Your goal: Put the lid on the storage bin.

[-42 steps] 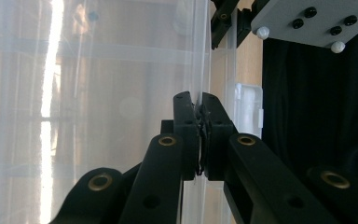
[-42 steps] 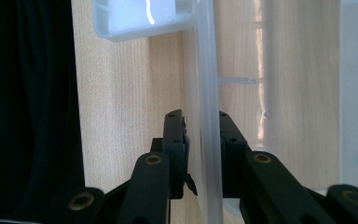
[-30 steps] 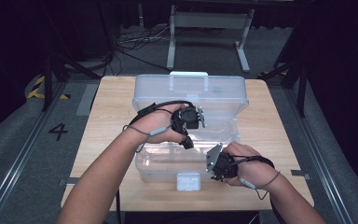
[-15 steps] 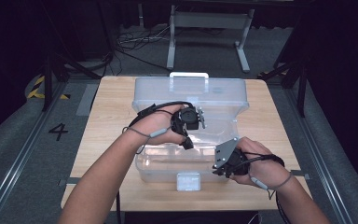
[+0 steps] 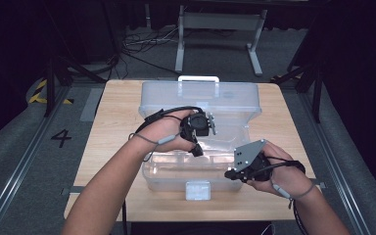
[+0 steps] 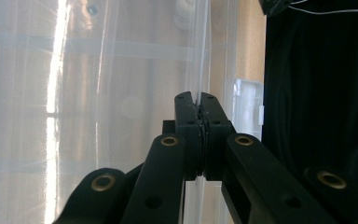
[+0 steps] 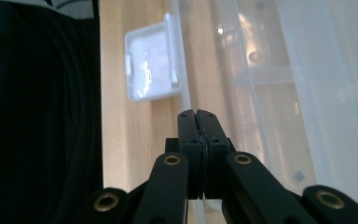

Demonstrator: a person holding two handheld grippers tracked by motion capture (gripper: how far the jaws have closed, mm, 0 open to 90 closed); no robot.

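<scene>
A clear plastic box [image 5: 152,177] stands on the wooden table [image 5: 117,127] with its lid [image 5: 235,98] raised at the back. My left gripper [image 5: 196,151] reaches into the box's middle. In the left gripper view its jaws [image 6: 199,95] are pressed together on a thin clear plastic edge [image 6: 204,46]. My right gripper [image 5: 229,174] sits at the box's front right, the grey plate on top. Its jaws [image 7: 196,113] have just been closing and now meet, with the box's thin front rim [image 7: 179,56] running into them.
A white latch [image 5: 198,190] hangs at the box's front centre, also seen as a latch [image 7: 151,60] beside the rim. A white handle [image 5: 198,78] tops the lid. Bare table lies left and right of the box. A metal frame [image 5: 220,22] stands on the floor beyond.
My right hand has lifted and tilted at the box's front right, its grey plate now higher and turned up. The left hand has stayed in place.
</scene>
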